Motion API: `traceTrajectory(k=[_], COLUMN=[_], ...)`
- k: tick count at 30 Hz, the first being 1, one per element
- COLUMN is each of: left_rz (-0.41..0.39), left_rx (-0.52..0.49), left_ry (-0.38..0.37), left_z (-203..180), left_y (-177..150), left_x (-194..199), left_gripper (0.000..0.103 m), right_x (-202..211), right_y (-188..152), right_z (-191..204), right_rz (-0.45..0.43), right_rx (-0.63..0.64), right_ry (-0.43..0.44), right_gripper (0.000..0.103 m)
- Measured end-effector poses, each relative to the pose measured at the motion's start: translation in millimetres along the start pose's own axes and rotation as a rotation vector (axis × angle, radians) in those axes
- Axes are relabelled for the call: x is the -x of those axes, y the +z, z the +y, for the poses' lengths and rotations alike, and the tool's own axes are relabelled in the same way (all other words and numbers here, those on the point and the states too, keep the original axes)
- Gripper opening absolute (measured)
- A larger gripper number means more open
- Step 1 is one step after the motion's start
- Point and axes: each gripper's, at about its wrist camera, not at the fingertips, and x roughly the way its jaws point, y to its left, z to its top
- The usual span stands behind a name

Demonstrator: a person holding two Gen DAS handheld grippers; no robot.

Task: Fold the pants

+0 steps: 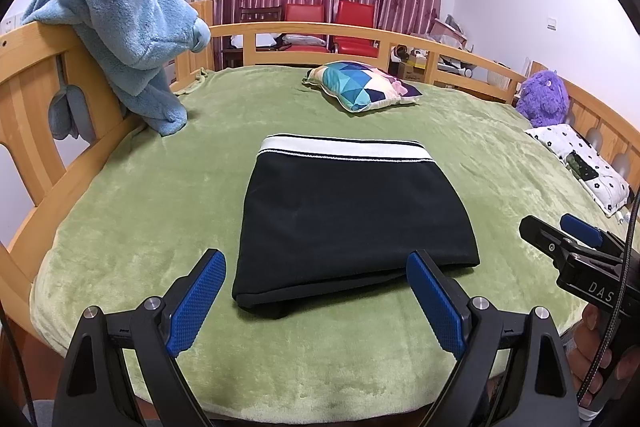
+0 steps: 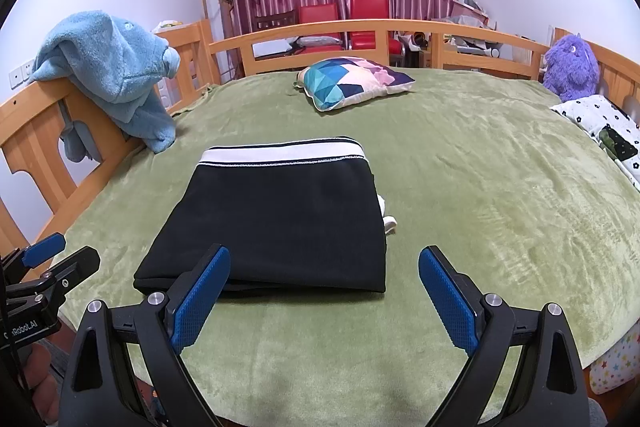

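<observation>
Left gripper [image 1: 316,297] jaws wide, empty; right gripper [image 2: 324,293] likewise. Folded black pants with white waistband [image 1: 348,215] just beyond fingertips on green fleece blanket [image 1: 160,219]. Fold looks finished; next: check, maybe tidy.

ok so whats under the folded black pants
The black pants lie on the green blanket. A white bit pokes out at their right edge; the rest beneath is covered.

White "DAS" lettering, cut off by frame edge, on black body of right gripper [image 1: 560,231], right of left jaws. White "Robot.AI", first characters unclear, on left gripper [image 2: 60,255] body, left of right jaws.
</observation>
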Motion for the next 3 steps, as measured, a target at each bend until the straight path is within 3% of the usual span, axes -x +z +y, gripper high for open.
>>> traceTrajectory(k=[3], left_rz=[-0.019], left_rx=[0.005], left_ry=[0.006], left_z=[-1.4], left_y=[-0.9], left_x=[3.4], left_gripper=[0.092], right_x=[0.0], right_y=[0.4], right_z=[0.9], right_rz=[-0.002], right_rx=[0.001], right_ry=[0.000], right_gripper=[0.094])
